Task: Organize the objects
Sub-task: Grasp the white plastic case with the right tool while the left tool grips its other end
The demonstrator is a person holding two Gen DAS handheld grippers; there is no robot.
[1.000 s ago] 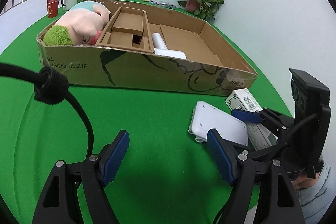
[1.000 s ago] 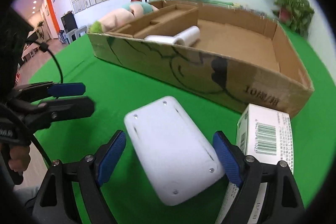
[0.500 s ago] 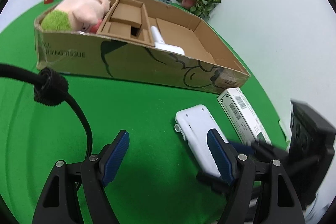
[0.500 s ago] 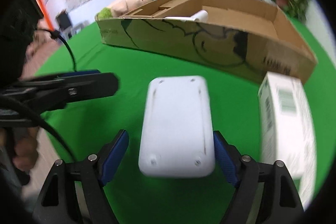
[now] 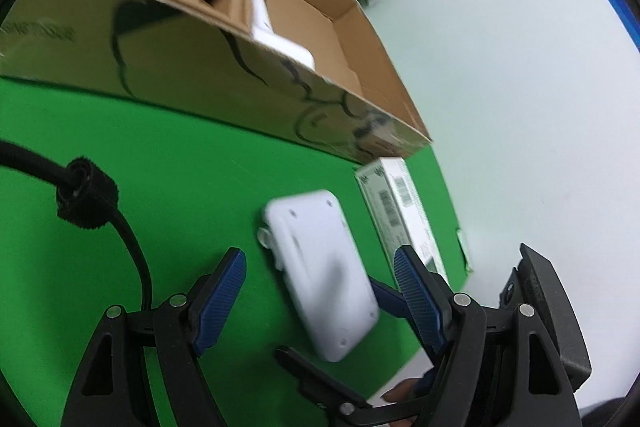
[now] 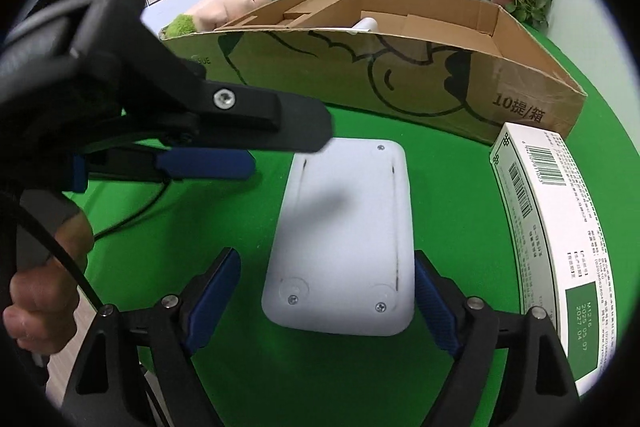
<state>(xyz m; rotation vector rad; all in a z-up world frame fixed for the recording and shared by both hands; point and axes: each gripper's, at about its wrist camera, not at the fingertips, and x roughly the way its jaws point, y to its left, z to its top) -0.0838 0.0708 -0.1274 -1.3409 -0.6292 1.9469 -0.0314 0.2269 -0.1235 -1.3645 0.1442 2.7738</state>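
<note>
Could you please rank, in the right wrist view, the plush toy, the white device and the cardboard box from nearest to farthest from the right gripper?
From the right gripper:
1. White device, between its jaws, which are opening.
2. Cardboard box, behind the device, across the green cloth.
3. Plush toy, at the box's far left end.

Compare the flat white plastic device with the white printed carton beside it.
The flat white plastic device has rounded corners and plain faces with small screws; the white printed carton is sharp-edged, with barcodes, text and a green patch. The device is broader, the carton narrower and longer. Both lie flat on the green cloth, outside the cardboard box.
</note>
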